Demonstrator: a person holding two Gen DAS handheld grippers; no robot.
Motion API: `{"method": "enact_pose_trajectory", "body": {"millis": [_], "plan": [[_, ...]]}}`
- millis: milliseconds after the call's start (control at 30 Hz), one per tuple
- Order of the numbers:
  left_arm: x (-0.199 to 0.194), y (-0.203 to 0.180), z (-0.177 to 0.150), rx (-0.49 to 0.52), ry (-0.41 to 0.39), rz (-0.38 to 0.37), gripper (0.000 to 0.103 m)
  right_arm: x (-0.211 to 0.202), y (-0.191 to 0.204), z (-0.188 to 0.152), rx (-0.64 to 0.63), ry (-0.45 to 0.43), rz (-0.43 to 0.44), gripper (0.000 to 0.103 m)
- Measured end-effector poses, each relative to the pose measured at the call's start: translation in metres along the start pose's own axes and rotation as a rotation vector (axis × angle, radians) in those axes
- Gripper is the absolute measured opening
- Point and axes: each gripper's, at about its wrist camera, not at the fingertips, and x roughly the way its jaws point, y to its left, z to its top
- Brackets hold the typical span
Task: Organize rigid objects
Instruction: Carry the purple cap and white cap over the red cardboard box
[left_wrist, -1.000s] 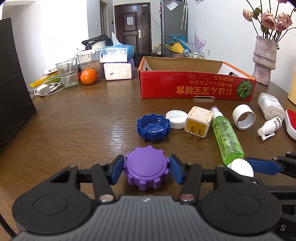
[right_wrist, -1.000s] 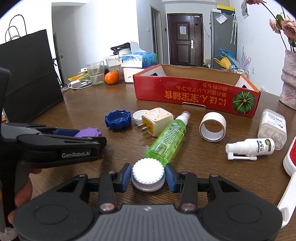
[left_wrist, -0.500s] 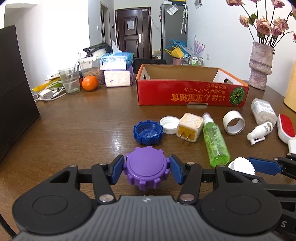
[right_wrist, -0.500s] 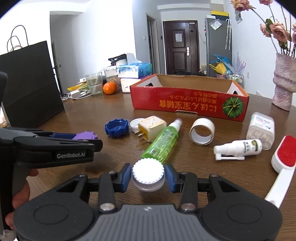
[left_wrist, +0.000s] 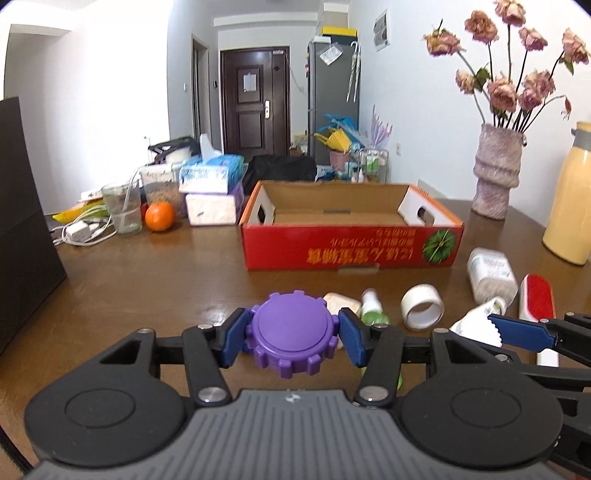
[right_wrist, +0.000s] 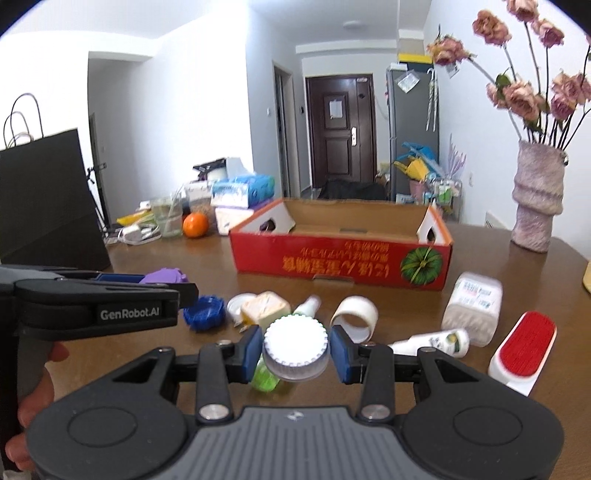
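Observation:
My left gripper (left_wrist: 291, 338) is shut on a purple toothed lid (left_wrist: 293, 332) and holds it above the table. My right gripper (right_wrist: 295, 349) is shut on a white ribbed cap (right_wrist: 295, 347), also lifted; the cap shows at the right of the left wrist view (left_wrist: 476, 326). The open red cardboard box (left_wrist: 351, 251) (right_wrist: 340, 258) stands beyond both, empty inside. On the table lie a blue lid (right_wrist: 204, 314), a cream plug adapter (right_wrist: 265, 308), a green spray bottle (right_wrist: 264, 378), a tape roll (left_wrist: 422, 311) and a small white spray bottle (right_wrist: 439, 341).
A white pill bottle (left_wrist: 491, 275) and a red lint brush (right_wrist: 526, 349) lie at the right. A vase of flowers (left_wrist: 496, 173) and a yellow flask (left_wrist: 570, 199) stand at the back right. Tissue packs (left_wrist: 212, 192), an orange (left_wrist: 159, 216), a glass (left_wrist: 122, 208) and a black bag (right_wrist: 48, 199) stand at the left.
Both grippers have risen off the table with their lids and tilted up, so the box interior now shows. The objects on the table have not moved.

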Motion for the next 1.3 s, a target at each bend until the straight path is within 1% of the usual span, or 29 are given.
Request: {"method": "enact_pose_trajectory", "body": {"millis": [233,367,967,1300], "plan": [[0.0,-0.012,0.022,-0.003,-0.048,-0.014,0.055,0.0,-0.01,0.02,0.013,-0.056,-0.025,0.039],[0.004,-0.016,0.033,-0.009,-0.061,-0.018,0.055,0.003,-0.014,0.03,0.017,-0.077,-0.032,0.039],[0.041,-0.028,0.071,-0.059,-0.075,-0.012,0.055,0.033,-0.039,0.073,0.05,-0.139,-0.073,0.039],[0.075,-0.03,0.096,-0.09,-0.075,0.007,0.055,0.062,-0.053,0.096,0.067,-0.145,-0.082,0.039]]}}
